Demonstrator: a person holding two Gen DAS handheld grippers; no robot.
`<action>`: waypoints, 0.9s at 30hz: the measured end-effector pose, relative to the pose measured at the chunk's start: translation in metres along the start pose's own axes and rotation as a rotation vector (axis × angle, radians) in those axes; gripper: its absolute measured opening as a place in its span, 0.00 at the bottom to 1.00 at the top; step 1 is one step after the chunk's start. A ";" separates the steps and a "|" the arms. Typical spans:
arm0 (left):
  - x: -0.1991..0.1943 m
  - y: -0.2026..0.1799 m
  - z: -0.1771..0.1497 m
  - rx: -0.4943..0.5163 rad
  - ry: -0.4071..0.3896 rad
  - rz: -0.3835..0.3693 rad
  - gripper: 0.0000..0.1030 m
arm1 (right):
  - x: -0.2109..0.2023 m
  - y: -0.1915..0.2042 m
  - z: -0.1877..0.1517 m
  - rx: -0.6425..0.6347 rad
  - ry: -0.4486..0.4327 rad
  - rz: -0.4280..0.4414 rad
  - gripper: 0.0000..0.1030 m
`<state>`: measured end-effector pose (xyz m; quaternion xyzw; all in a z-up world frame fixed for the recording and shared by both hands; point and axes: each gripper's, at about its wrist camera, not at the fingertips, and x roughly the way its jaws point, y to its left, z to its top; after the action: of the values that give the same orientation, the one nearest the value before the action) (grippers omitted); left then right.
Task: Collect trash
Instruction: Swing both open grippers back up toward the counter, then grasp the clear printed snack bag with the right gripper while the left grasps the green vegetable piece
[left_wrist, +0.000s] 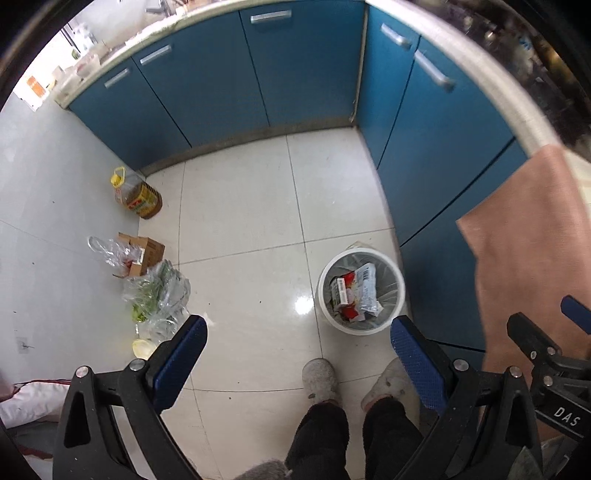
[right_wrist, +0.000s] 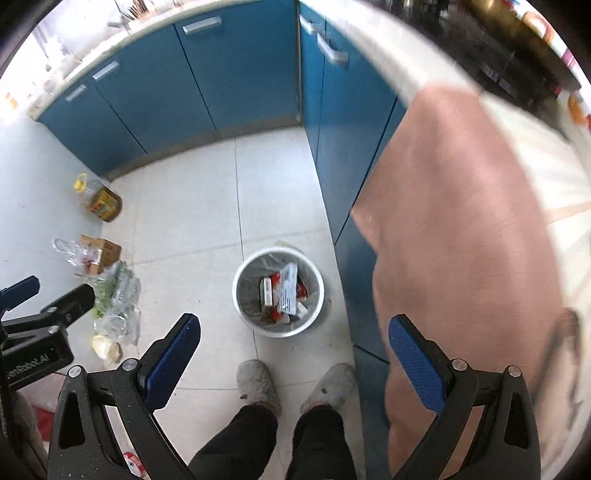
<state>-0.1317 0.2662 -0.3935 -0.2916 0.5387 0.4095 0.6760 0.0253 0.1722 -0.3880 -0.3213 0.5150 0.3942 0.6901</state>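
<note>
A white round trash bin with a clear liner stands on the tiled floor by the blue cabinets; it holds crumpled wrappers. It also shows in the right wrist view. My left gripper is open and empty, high above the floor, left of the bin. My right gripper is open and empty, above the bin's near rim. Clear plastic bags with greens and a small cardboard box lie on the floor at left; they also show in the right wrist view.
An oil bottle stands by the wall. Blue cabinets line the back and right. A pinkish cloth hangs from the counter at right. The person's slippered feet stand just before the bin. A white bag lies at lower left.
</note>
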 end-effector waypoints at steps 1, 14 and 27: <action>-0.012 -0.002 0.000 0.003 -0.007 -0.005 0.98 | -0.018 -0.001 0.001 -0.002 -0.015 0.006 1.00; -0.111 -0.019 0.014 0.042 -0.122 -0.031 1.00 | -0.127 -0.028 0.009 0.046 -0.120 0.099 1.00; -0.161 -0.233 0.096 0.326 -0.238 -0.078 1.00 | -0.185 -0.270 0.021 0.554 -0.295 0.043 1.00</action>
<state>0.1038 0.1923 -0.2244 -0.1487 0.5026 0.3217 0.7885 0.2421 0.0205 -0.1940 -0.0495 0.5040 0.2956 0.8100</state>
